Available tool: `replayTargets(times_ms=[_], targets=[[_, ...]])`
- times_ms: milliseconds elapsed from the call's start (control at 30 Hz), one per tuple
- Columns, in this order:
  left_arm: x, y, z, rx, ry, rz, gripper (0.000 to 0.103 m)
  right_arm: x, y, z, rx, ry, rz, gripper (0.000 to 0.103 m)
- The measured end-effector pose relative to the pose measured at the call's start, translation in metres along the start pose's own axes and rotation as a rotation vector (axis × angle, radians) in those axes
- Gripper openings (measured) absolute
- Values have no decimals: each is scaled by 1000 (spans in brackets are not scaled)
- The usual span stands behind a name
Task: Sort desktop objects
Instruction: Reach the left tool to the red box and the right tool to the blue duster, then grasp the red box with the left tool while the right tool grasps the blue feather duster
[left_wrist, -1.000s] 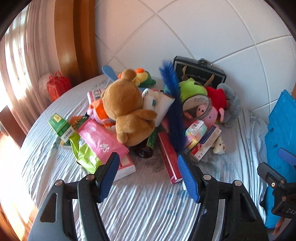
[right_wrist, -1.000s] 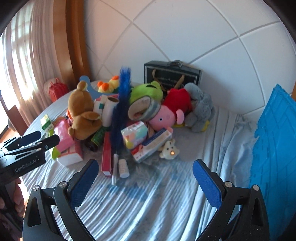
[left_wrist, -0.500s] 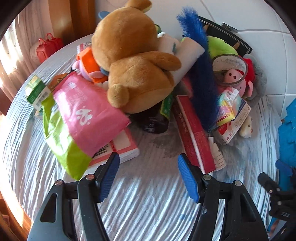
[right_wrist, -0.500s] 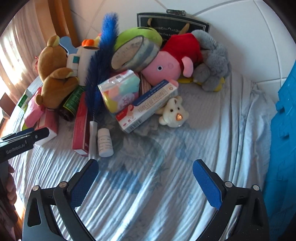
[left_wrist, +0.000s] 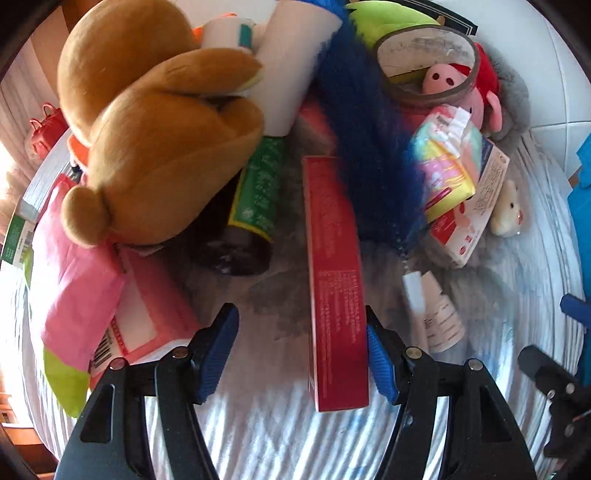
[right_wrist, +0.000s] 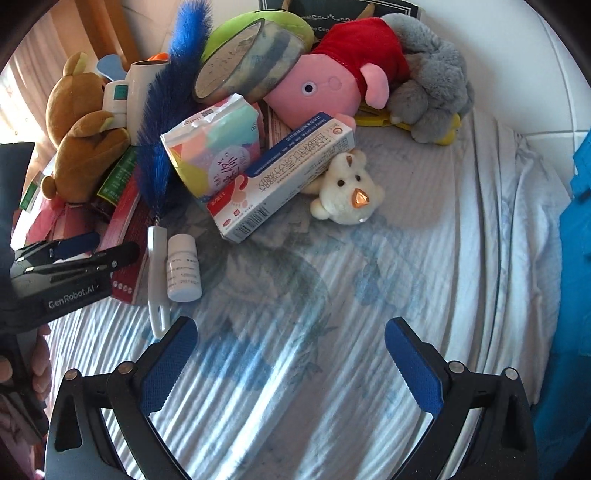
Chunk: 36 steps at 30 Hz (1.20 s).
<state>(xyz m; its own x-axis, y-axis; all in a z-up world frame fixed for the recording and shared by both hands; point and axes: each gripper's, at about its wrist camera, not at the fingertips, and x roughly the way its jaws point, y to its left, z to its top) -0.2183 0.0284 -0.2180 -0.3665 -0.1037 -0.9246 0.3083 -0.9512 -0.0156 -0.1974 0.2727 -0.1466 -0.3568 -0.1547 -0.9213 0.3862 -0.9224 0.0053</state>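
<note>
Striped pale cloth (right_wrist: 424, 258) covers the table, with white panelled wall behind and a heap of toys and packets crowded toward the far side. At the near edge of that heap lies a long red box (left_wrist: 334, 280), flat on the cloth, its long axis running from the pile straight toward the left wrist camera. Its near end sits between the blue pads of the left gripper (left_wrist: 301, 350); the right-hand pad is at the box's edge, the left-hand pad stands well clear, so the tongs are spread and not clamped on it. The box's far end tucks under a blue feather duster (left_wrist: 369, 147), whose white handle (right_wrist: 157, 280) points back toward the cameras, just beside a small white bottle (right_wrist: 183, 267). A brown teddy bear (left_wrist: 159, 147) slumps left of the box, over a dark bottle with a green label (left_wrist: 255, 192) and pink packets (left_wrist: 85, 280). To the right, the right gripper (right_wrist: 291, 362) hovers over bare cloth, fingers wide apart and empty, short of a blue-and-white carton (right_wrist: 280, 177) and a small white bear (right_wrist: 347, 195).
</note>
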Motion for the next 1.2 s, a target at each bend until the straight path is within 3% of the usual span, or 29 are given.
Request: replayTargets(times_ms=[233,400,500,567,633,800,833,1200], targets=[[0,15,-5,-52,9,-71,65,20,29,19,-60,11,86,103],[-8,-9,9,32,-67,-63,63,11,35,36,-5,-27,172,100],[-4,-9,19,21,-83,-94,33,8,37,47,-16,-28,165,84],[-3,-7,21,12,-79,-112,28,11,41,50,-22,-10,175,53],[-9,-4,17,11,-101,-96,24,15,47,52,-39,3,176,39],[-12,-1,10,28,-113,-97,24,30,65,55,-69,38,240,38],[-10,-3,18,32,-116,-89,24,34,70,57,-79,45,245,34],[1,11,11,24,-77,-95,24,69,78,82,-127,94,210,23]])
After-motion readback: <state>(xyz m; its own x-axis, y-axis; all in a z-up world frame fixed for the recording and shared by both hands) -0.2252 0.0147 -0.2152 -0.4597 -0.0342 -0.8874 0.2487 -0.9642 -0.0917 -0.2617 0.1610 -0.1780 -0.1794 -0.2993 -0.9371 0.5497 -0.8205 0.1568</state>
